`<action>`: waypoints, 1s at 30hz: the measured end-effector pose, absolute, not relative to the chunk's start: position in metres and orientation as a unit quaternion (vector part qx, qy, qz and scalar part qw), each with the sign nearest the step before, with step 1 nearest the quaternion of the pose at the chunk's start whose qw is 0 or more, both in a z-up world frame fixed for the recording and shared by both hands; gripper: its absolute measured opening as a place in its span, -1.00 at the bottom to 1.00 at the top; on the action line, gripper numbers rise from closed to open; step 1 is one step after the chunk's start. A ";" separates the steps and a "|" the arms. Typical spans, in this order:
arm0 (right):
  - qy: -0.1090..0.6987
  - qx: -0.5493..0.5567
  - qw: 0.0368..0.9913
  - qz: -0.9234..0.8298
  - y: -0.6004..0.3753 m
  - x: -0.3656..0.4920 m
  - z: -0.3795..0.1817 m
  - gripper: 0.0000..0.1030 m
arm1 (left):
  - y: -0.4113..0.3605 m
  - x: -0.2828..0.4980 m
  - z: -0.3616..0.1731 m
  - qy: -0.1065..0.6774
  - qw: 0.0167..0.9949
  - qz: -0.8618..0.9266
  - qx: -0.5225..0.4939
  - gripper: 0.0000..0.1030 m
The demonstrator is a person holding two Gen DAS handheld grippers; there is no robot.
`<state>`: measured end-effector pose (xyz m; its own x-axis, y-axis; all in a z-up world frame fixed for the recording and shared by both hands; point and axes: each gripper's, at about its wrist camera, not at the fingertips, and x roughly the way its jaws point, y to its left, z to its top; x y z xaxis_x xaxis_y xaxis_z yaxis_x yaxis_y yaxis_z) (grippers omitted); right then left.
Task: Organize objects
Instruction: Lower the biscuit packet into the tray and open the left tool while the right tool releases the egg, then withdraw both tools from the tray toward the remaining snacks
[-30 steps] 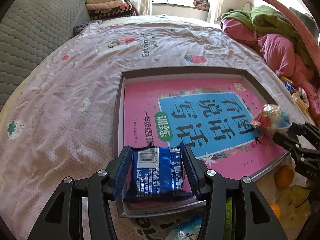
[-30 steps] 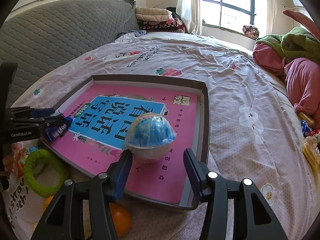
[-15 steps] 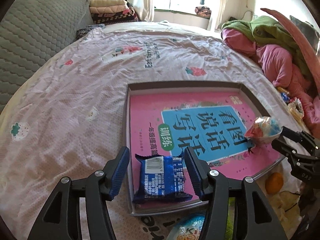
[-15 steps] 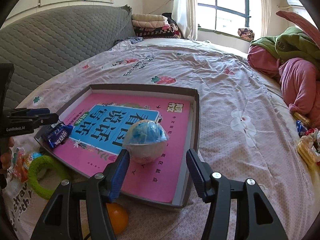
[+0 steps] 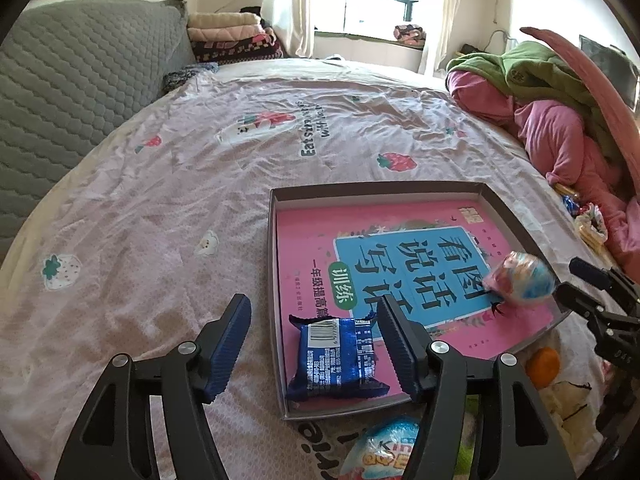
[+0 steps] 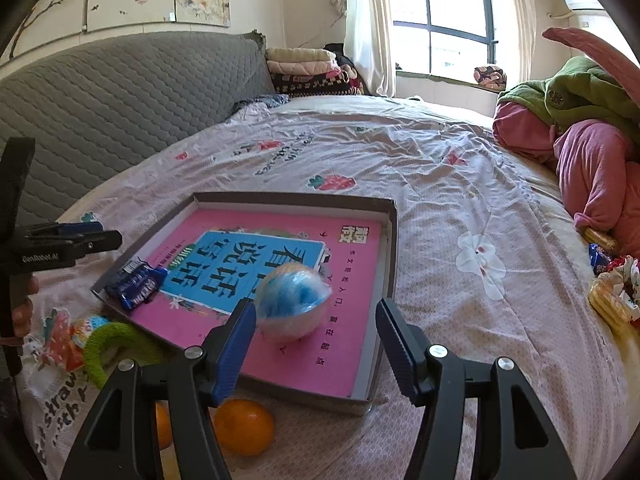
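Both grippers are being drawn back, jaws opening, nothing held: left gripper [image 5: 314, 338] from the blue packet [image 5: 338, 358], right gripper [image 6: 312, 338] from the wrapped ball [image 6: 292, 304]. Both are lying in the tray [image 6: 390, 240]; oranges [image 6: 243, 426] at 6 o'clock are being left.

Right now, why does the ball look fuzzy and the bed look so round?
In the right wrist view the ball is smeared by motion blur, while the blue snack packet stays sharp; in the left wrist view the fisheye lens bends the flat bed into a dome.
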<state>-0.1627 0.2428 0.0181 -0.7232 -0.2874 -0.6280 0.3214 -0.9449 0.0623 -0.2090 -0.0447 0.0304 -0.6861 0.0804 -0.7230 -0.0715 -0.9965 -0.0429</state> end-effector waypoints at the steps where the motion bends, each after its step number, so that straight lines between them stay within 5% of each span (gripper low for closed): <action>1: 0.024 0.330 0.164 -0.929 0.244 -0.161 0.020 0.21 | -0.044 -0.207 0.032 -0.003 0.042 0.919 -0.392 0.31; 30: 0.010 0.292 0.169 -0.941 0.247 -0.128 0.041 0.22 | -0.019 -0.159 0.047 0.016 0.049 0.928 -0.368 0.32</action>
